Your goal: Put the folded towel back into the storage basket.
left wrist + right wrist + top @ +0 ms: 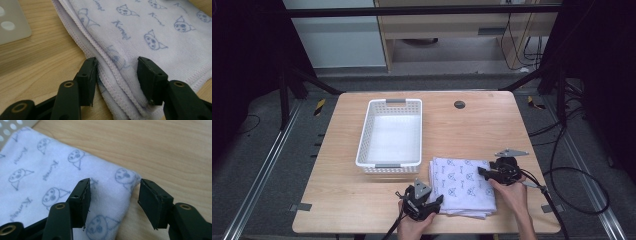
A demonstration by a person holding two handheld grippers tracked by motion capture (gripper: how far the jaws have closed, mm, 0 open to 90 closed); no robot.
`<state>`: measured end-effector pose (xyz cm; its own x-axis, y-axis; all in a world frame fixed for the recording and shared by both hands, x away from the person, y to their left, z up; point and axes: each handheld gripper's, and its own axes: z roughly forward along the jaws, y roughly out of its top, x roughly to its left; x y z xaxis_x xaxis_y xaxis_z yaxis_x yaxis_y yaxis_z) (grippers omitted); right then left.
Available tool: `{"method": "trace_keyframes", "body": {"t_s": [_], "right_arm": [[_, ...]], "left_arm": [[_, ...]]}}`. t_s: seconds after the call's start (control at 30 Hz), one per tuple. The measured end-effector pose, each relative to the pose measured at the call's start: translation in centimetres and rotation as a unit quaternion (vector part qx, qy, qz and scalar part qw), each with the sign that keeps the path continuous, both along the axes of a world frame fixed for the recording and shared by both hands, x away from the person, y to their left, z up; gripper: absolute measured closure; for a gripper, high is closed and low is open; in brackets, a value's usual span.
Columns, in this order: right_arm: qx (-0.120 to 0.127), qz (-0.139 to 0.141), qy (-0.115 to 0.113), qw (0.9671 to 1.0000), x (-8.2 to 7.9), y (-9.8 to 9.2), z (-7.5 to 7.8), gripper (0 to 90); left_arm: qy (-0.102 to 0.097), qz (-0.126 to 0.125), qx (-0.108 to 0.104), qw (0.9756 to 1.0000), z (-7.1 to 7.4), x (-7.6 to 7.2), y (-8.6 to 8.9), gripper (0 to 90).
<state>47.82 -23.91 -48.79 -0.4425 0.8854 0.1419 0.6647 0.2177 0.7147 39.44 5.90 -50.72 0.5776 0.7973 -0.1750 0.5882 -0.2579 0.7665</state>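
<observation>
A folded white towel (464, 185) printed with blue cartoon faces lies on the wooden table (337, 200) near its front edge. My left gripper (438, 202) is open at the towel's front left corner; in the left gripper view its jaws straddle the stacked hems of the towel (150, 32). My right gripper (482, 172) is open at the towel's right edge, near its far right corner. In the right gripper view one jaw rests over the towel (50, 170) and the other over bare wood beside the fold.
A white perforated plastic basket (390, 134) stands empty just left of and behind the towel. A small dark round cap (459, 104) sits in the tabletop at the back. Cables trail off the table's right side.
</observation>
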Motion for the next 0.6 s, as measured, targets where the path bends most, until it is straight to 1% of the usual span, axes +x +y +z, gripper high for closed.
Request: {"method": "trace_keyframes", "body": {"t_s": [0.03,0.07,0.17,0.3,0.37,0.6], "right_arm": [[0.000,0.000,0.000,1.0000,0.00,0.00,0.00,43.5],[-0.005,0.005,-0.004,1.0000,-0.09,0.21,0.04,45.8],[-0.012,0.009,0.000,0.9999,-0.03,0.45,-0.33,46.3],[-0.010,0.009,0.003,0.9999,0.01,0.48,-0.39,47.4],[-0.013,0.009,0.002,0.9999,-0.03,0.60,-0.51,48.5],[-0.001,0.002,0.015,0.9999,0.00,0.64,-0.56,52.8]], "left_arm": [[0.001,0.000,0.000,1.0000,0.01,0.02,0.00,49.6],[0.003,-0.001,-0.001,1.0000,0.03,0.03,-0.02,50.5],[0.007,0.004,-0.005,1.0000,0.06,-0.04,-0.17,54.1],[0.009,0.005,-0.007,0.9999,0.05,-0.06,-0.21,56.3],[0.014,0.006,-0.011,0.9998,0.07,-0.02,-0.20,58.6],[0.022,0.009,-0.020,0.9995,0.07,0.05,-0.15,62.8]]}}
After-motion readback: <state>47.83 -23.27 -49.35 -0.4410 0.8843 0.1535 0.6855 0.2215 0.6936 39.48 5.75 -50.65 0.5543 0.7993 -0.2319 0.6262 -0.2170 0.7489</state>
